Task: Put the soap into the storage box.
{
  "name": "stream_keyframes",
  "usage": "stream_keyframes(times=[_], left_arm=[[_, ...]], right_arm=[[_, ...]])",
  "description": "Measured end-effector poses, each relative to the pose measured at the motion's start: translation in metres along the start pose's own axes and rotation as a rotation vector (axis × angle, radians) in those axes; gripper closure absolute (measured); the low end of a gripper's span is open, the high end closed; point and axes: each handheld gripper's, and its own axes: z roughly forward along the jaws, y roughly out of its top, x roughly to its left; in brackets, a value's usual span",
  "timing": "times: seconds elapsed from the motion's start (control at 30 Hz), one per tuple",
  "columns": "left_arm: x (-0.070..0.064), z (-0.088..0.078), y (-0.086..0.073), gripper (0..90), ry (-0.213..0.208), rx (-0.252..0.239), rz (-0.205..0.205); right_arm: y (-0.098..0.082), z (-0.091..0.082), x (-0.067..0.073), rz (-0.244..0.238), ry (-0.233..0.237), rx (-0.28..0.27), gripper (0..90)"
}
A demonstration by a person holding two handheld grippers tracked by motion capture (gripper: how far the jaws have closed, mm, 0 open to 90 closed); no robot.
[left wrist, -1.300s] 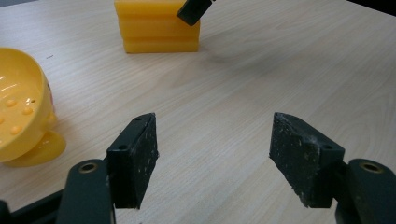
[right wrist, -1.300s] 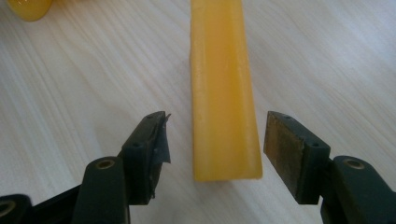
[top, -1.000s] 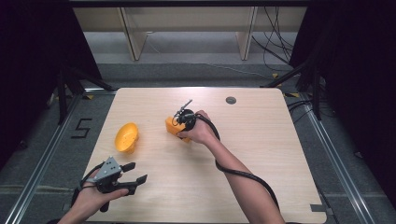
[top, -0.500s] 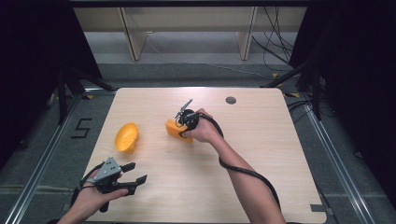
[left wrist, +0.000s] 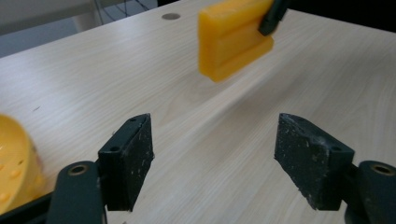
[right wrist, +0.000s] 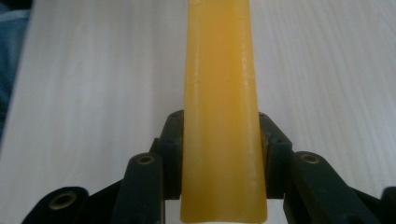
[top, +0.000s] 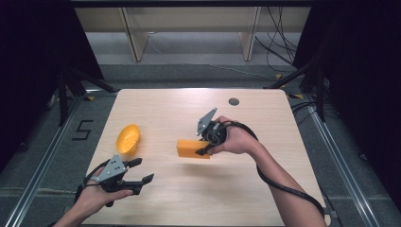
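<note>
An orange rectangular block (top: 193, 149) hangs above the middle of the table, with my right gripper (top: 201, 150) shut on its right end. In the right gripper view the block (right wrist: 222, 116) stands between both pads, which press on its sides. My left gripper (top: 142, 170) rests near the table's front left, and its jaws have just been opening with nothing between them. From the left gripper view, the block (left wrist: 233, 39) floats ahead beyond the open jaws (left wrist: 219, 158). A yellow perforated bowl (top: 128, 138) lies just beyond the left gripper, and its edge shows in the left gripper view (left wrist: 14, 163).
The light wooden table (top: 283, 189) has a small dark disc (top: 233, 101) set into it near the far edge. A black cable trails from the right gripper along the forearm (top: 279, 184). Beyond the table stand pale shelf legs (top: 135, 38), and dark curtains hang at both sides.
The right gripper has lifted the orange block off the table and brought it nearer and to the right. The left hand has stayed in place.
</note>
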Motion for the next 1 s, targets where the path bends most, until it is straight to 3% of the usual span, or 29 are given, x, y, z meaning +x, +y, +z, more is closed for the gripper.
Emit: stream_keyframes(times=[0.1,0.23,0.3,0.33,0.37,0.5,0.53,0.6,0.67,0.7,0.73,0.83,0.9,0.93,1.0], left_arm=[[-0.005,0.009,0.009,26.4,-0.043,0.005,0.048],[-0.013,0.021,0.021,26.2,-0.102,-0.012,0.053],[-0.014,0.026,0.027,26.2,-0.114,-0.022,0.078],[-0.014,0.028,0.030,26.2,-0.111,-0.019,0.099],[-0.015,0.031,0.032,26.3,-0.117,-0.027,0.105],[-0.017,0.038,0.039,26.9,-0.132,-0.024,0.161],[-0.016,0.040,0.041,26.8,-0.139,-0.025,0.181],[-0.016,0.044,0.042,26.9,-0.147,-0.030,0.180],[-0.016,0.047,0.043,27.1,-0.155,-0.030,0.169],[-0.016,0.049,0.043,27.4,-0.167,-0.036,0.156],[-0.016,0.050,0.044,27.9,-0.174,-0.035,0.174],[-0.017,0.052,0.045,30.5,-0.190,-0.042,0.174],[-0.016,0.054,0.046,31.6,-0.199,-0.048,0.193],[-0.015,0.054,0.045,33.0,-0.201,-0.040,0.190],[-0.014,0.056,0.044,34.4,-0.204,-0.034,0.182]], right_arm=[[-0.004,-0.010,0.018,-0.045,0.005,0.004,61.8],[-0.003,-0.015,0.035,-0.061,0.010,0.005,61.8],[-0.003,-0.015,0.037,-0.052,0.015,0.002,61.8],[0.000,-0.014,0.035,-0.085,0.023,-0.012,61.8],[0.001,-0.015,0.036,-0.083,0.013,0.014,61.8],[0.009,-0.012,0.036,-0.100,0.038,-0.019,61.8],[0.011,-0.013,0.036,-0.116,0.025,0.006,61.8],[0.014,-0.012,0.037,-0.112,0.032,-0.015,61.8],[0.015,-0.014,0.040,-0.093,0.016,0.016,61.8],[0.016,-0.012,0.040,-0.109,0.027,-0.012,61.8],[0.017,-0.013,0.040,-0.117,0.023,0.007,61.7],[0.019,-0.011,0.042,-0.119,0.034,-0.006,61.8],[0.019,-0.012,0.042,-0.119,0.028,0.022,61.8],[0.020,-0.011,0.041,-0.142,0.028,0.010,61.8],[0.021,-0.010,0.042,-0.121,0.037,0.000,61.8]])
